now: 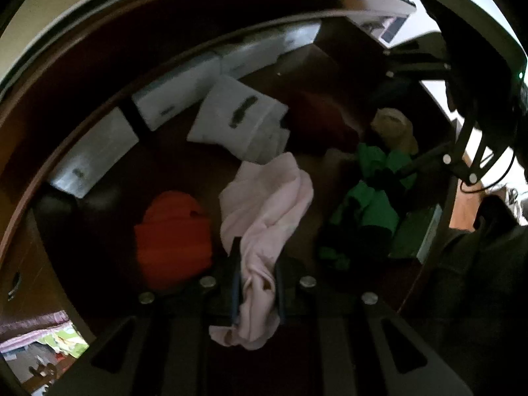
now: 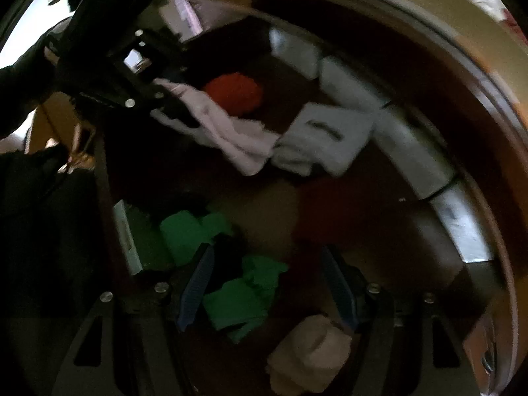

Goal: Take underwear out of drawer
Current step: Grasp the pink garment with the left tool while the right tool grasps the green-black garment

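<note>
— So, what has the left claw (image 1: 255,274) got hold of?

— A soft, pale pink underwear piece (image 1: 264,211), thin crumpled cotton by the look of it. The two fingers are clenched on its near end, with a bunch of fabric spilling back past them and the rest draping forward over the dark wooden drawer (image 1: 184,161).

— Is it lifted off the drawer floor?

— Hard to tell; both views are dim and smeared. From the right wrist view the pink cloth (image 2: 227,132) stretches from the claw at far left toward a folded white garment (image 2: 326,138), and their edges appear to touch.

— And the right claw (image 2: 267,283)?

— Released, fingers spread wide, ridged blue pads (image 2: 198,283) facing each other. Between them lies a rumpled bright green garment (image 2: 244,293) with dark parts; a beige knobbly bundle (image 2: 310,353) sits just near of it.

— What else is in there?

— A rounded orange-red folded piece (image 1: 175,237) left of the pink one, and flat white rectangular boxes (image 1: 95,155) lined along the far wall of the drawer.
</note>
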A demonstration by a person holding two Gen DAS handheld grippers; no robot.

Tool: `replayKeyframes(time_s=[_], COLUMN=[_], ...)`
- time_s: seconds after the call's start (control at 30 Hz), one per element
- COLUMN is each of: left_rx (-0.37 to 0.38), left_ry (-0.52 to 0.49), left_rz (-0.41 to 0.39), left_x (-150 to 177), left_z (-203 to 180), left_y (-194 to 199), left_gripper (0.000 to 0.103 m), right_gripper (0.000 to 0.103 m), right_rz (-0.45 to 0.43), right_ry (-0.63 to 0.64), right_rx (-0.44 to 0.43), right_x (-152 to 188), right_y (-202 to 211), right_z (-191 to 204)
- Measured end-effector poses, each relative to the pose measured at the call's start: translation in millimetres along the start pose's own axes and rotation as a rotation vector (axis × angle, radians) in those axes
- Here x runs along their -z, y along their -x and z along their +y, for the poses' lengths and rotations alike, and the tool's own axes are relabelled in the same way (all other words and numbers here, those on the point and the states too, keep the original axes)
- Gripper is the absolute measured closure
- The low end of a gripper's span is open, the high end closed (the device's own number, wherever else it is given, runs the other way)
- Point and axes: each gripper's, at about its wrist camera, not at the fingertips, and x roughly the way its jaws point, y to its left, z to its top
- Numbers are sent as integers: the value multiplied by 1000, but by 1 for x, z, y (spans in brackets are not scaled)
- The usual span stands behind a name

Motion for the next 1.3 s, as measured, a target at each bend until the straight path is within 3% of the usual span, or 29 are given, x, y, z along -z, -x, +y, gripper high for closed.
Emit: replayKeyframes(time_s=[0.3,0.47,0.63,0.87,1.17,1.2,1.27,1.3], left_rx=[-4,-12,1,18,34,33,37,41], left_ry=[6,-12,-20,-1,21,20,24,28], left_rz=[34,67,96,99,88,89,86,82], left_x=[-5,-8,-10,-14,-12,-19,-20,-20], left_z=[-2,-6,-10,-8,-3,-6,-8,-7], left_y=[-12,-22,-32,-37,-35,-38,-36,-38], left_gripper=[81,67,67,67,67,67,68,69], right_gripper=[34,34,35,43,60,64,83,83], right_rz=[141,185,200,253,287,280,263,263], right_ry=[111,158,198,207,234,230,215,206], right_rx=[-88,-98,-133,-196,-240,-239,-221,-193], right_x=[-4,-12,-17,-12,1,1,2,4], right_y=[-22,-36,-43,-48,-44,-43,-43,-45], right_z=[2,5,14,13,19,20,22,23])
